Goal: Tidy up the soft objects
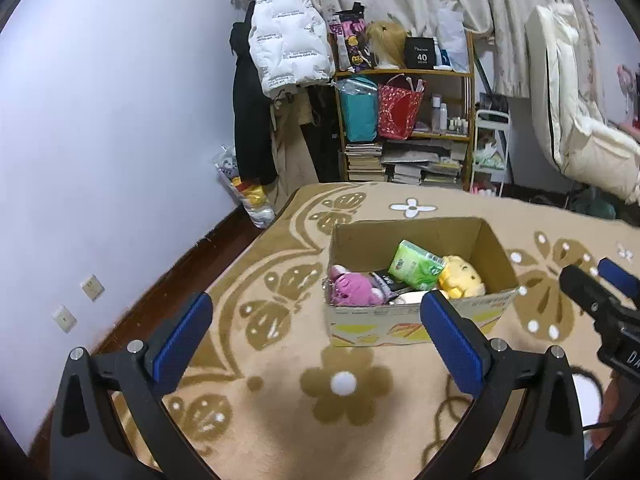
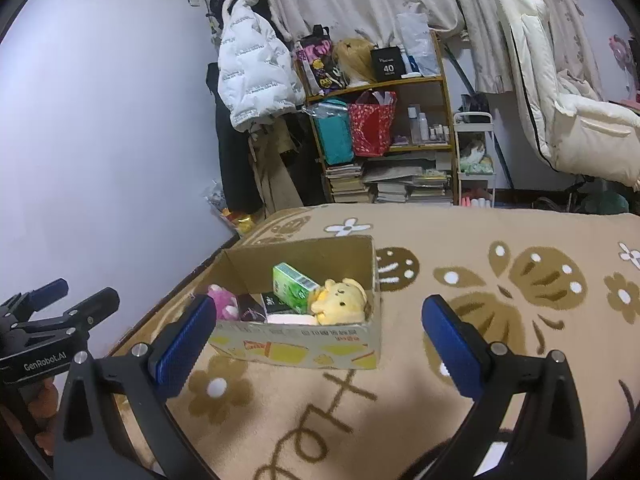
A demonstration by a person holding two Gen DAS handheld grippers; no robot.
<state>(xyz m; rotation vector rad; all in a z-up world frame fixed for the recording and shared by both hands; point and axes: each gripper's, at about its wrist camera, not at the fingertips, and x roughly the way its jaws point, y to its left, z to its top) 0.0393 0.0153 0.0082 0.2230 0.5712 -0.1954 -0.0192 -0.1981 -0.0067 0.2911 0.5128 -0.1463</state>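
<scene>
An open cardboard box (image 1: 412, 324) (image 2: 296, 348) stands on a tan flower-patterned blanket (image 1: 280, 392) (image 2: 400, 400). In it lie a pink plush toy (image 1: 354, 286) (image 2: 222, 300), a yellow plush toy (image 1: 460, 276) (image 2: 340, 300), a green tissue pack (image 1: 416, 266) (image 2: 294, 286) and some dark and pale items. My left gripper (image 1: 316, 312) is open and empty, just in front of the box. My right gripper (image 2: 318, 316) is open and empty, in front of the box, a little to its right.
A shelf (image 1: 404, 112) (image 2: 384, 128) with bags, bottles and stacked books stands beyond the blanket. Coats (image 1: 284, 40) hang at its left. A white quilt (image 1: 572, 120) hangs at the right. A plastic bag (image 1: 248, 192) lies by the wall.
</scene>
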